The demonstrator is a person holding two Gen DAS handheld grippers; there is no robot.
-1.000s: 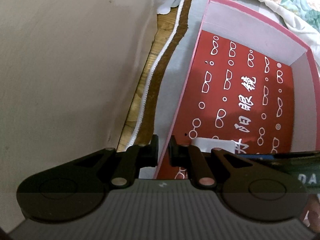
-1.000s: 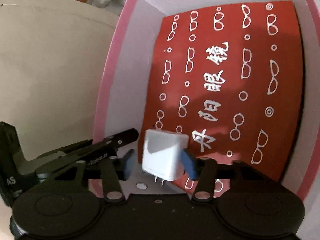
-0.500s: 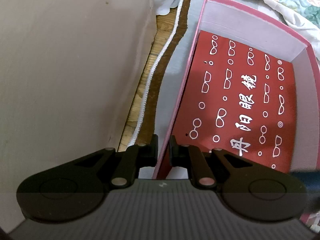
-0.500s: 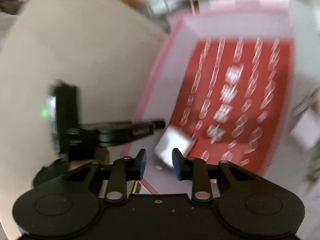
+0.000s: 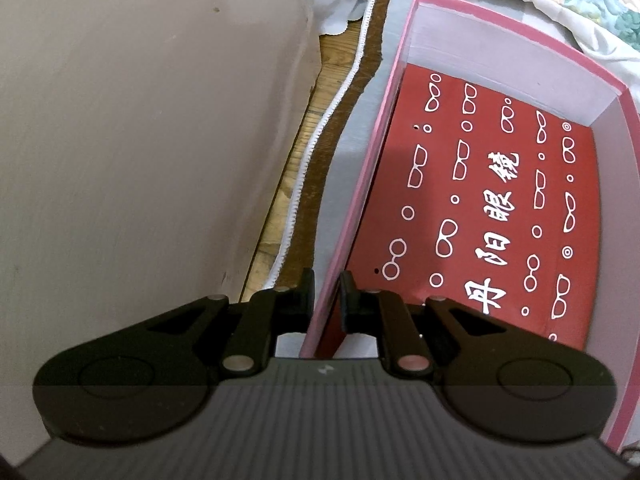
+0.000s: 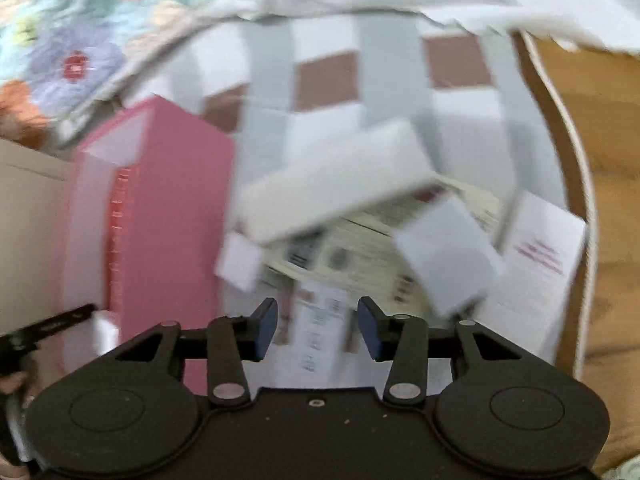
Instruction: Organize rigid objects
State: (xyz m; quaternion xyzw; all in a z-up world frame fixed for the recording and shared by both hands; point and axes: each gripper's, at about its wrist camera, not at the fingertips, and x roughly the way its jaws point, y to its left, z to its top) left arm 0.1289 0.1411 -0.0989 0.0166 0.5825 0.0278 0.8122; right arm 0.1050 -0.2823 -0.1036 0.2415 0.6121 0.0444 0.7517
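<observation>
A pink box [image 5: 500,60] with a red glasses-print floor stands open. My left gripper [image 5: 327,292] is shut on its left wall, one finger outside and one inside. In the right wrist view the same box [image 6: 176,220] is at the left, with a small white block [image 6: 105,330], apparently the charger, in its near corner beside the left gripper's fingertip [image 6: 56,322]. My right gripper [image 6: 317,324] hangs over a blurred pile: a long white box [image 6: 336,184], a small white box [image 6: 448,256], a flat printed pack [image 6: 360,256]. Its jaws are opening with nothing between the blue pads.
The pile lies on a checked cloth [image 6: 328,76]; another white carton with red print [image 6: 536,256] sits at its right. A floral quilt [image 6: 60,40] lies behind. A beige cardboard panel [image 5: 140,140] rises left of the pink box. Wooden floor [image 6: 608,160] shows at the right.
My right gripper let go of the white charger inside the pink box, then swung out to the right over the pile of boxes. The left gripper kept its grip and place.
</observation>
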